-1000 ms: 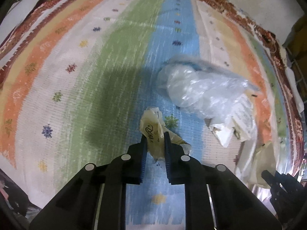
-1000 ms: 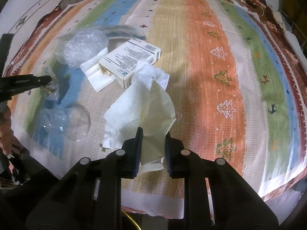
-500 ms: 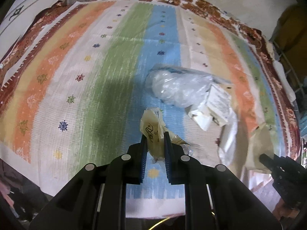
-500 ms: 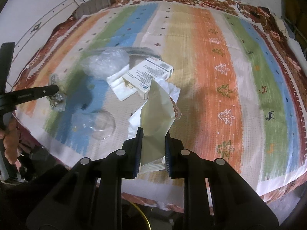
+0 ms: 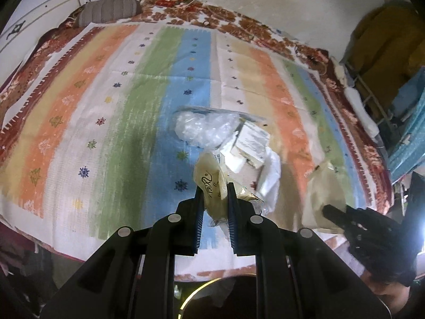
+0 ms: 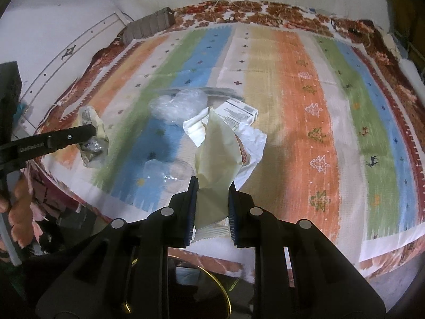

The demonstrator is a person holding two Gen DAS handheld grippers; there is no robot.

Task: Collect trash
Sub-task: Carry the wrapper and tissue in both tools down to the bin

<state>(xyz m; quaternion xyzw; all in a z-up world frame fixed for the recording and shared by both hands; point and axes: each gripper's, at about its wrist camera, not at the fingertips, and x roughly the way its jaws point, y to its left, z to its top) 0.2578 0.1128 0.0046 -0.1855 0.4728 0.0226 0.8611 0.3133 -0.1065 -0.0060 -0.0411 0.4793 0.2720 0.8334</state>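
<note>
My left gripper (image 5: pixel 214 188) is shut on a crumpled yellowish wrapper (image 5: pixel 209 178) with dark writing, held above the striped cloth. It also shows in the right wrist view (image 6: pixel 91 130) at the left. My right gripper (image 6: pixel 211 184) is shut on a pale cream paper wrapper (image 6: pixel 216 159), lifted off the cloth; it shows at the right of the left wrist view (image 5: pixel 322 186). On the cloth lie a crumpled clear plastic bag (image 5: pixel 204 127), a white printed carton (image 6: pixel 237 113), white paper (image 6: pixel 252 139) and a clear plastic cup (image 6: pixel 170 172).
The striped cloth (image 6: pixel 305 106) covers a bed with a red floral border. A grey pillow (image 5: pixel 111 10) lies at the far left corner. A round gold-rimmed opening (image 6: pixel 212 292) sits below the near edge. Clothes and a rack (image 5: pixel 385 66) stand at the right.
Both grippers have pulled back and up from the cloth with their wrappers held. More of the bed and the near edge show now.
</note>
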